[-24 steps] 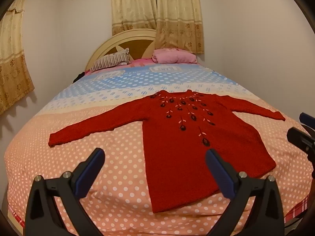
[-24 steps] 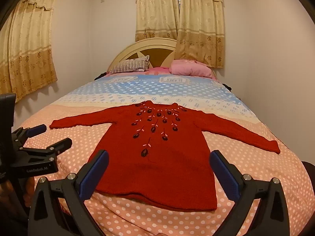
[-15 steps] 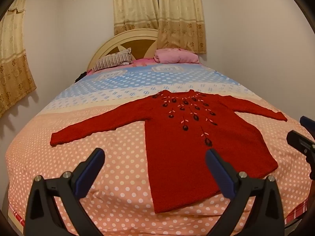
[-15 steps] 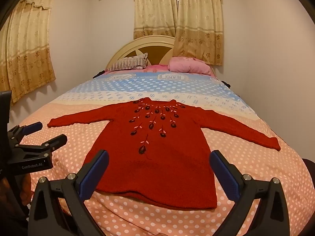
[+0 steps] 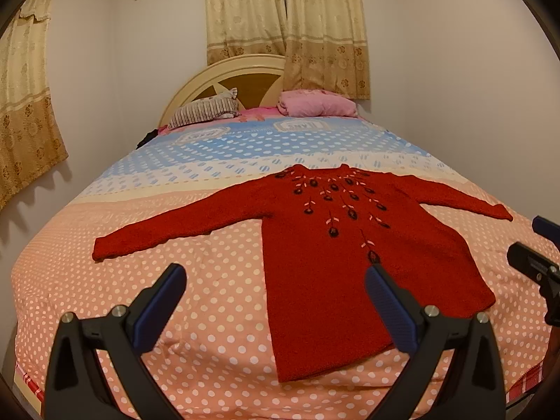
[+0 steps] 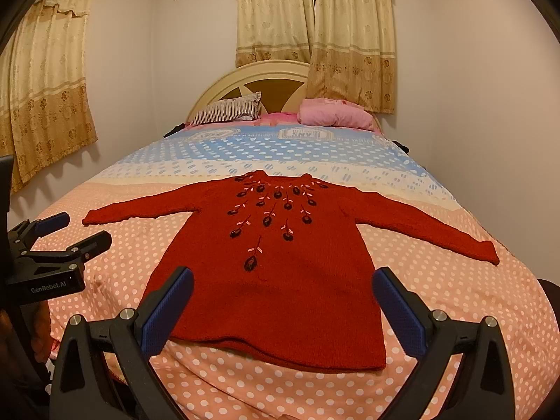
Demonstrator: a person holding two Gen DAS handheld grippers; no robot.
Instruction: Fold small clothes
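Note:
A small red knitted sweater with dark embroidered flowers lies flat on the bed, front up, both sleeves spread out; it also shows in the right wrist view. My left gripper is open and empty, held above the bed's near edge, over the sweater's lower left corner. My right gripper is open and empty, held above the sweater's hem. Each gripper shows at the edge of the other's view: the right gripper, the left gripper.
The bed has a polka-dot cover, pink near me and blue farther away. A striped pillow and a pink pillow lie by the headboard. Walls stand close on both sides, with curtains behind.
Both grippers have tilted slightly downward and edged toward the sweater, so it sits a little higher in the views. Both stay open.

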